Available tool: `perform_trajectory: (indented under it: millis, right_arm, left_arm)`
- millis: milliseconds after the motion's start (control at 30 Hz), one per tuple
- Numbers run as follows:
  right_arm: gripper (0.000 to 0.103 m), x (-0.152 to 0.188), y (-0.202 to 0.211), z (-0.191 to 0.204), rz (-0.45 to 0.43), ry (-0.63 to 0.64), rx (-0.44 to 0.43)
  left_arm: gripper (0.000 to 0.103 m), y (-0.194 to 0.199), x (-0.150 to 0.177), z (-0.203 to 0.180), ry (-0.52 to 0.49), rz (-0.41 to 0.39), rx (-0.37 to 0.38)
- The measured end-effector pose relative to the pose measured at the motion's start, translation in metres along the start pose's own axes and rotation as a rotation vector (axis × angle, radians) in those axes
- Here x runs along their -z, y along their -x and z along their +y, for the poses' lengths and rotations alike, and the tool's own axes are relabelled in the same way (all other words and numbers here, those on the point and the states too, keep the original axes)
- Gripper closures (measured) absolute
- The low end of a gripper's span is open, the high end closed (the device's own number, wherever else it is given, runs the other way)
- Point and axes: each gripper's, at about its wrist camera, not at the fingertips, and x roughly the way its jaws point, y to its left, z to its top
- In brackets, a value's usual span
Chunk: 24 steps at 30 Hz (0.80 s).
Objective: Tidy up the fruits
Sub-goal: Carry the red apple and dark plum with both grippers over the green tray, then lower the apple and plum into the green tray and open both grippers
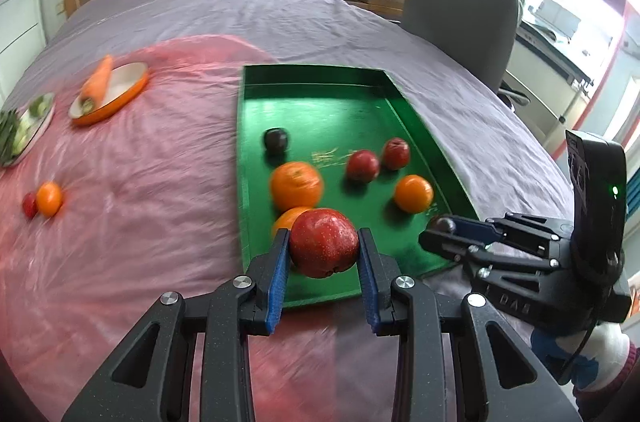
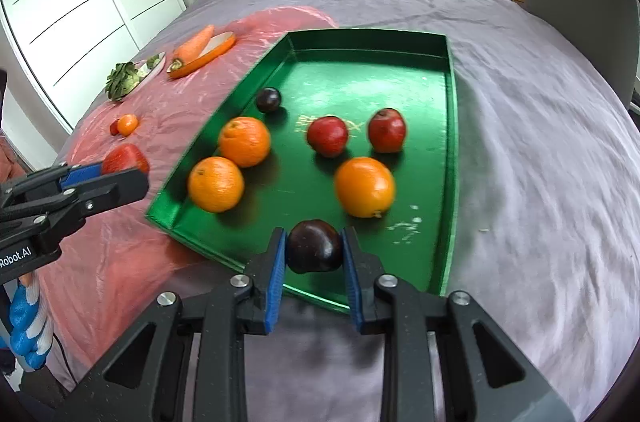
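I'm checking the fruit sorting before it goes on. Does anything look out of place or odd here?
Yes. A small orange and a small red fruit lie loose on the pink sheet, outside the green tray. A carrot rests tilted across the orange dish's rim. The tray floor has pale scuffs.

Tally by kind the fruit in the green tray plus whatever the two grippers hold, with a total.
Oranges: 3, all in the green tray
Red apples: 3, counting the red apple in the left gripper
Dark plums: 2, counting the dark plum in the right gripper
Total: 8
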Motion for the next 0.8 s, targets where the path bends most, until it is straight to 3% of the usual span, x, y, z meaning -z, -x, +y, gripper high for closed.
perform_trajectory:
  millis: [400, 800]
  right_arm:
    - [0.06, 0.009, -0.012, -0.017, 0.014, 0.057, 0.0]
    - [0.059, 0.012, -0.015, -0.018, 0.012, 0.069, -0.014]
  left_arm:
    - [0.075, -0.065, -0.016, -0.046, -0.118, 0.075, -0.01]
    - [0.075, -0.093, -0.009, -0.052, -0.125, 0.147, -0.036]
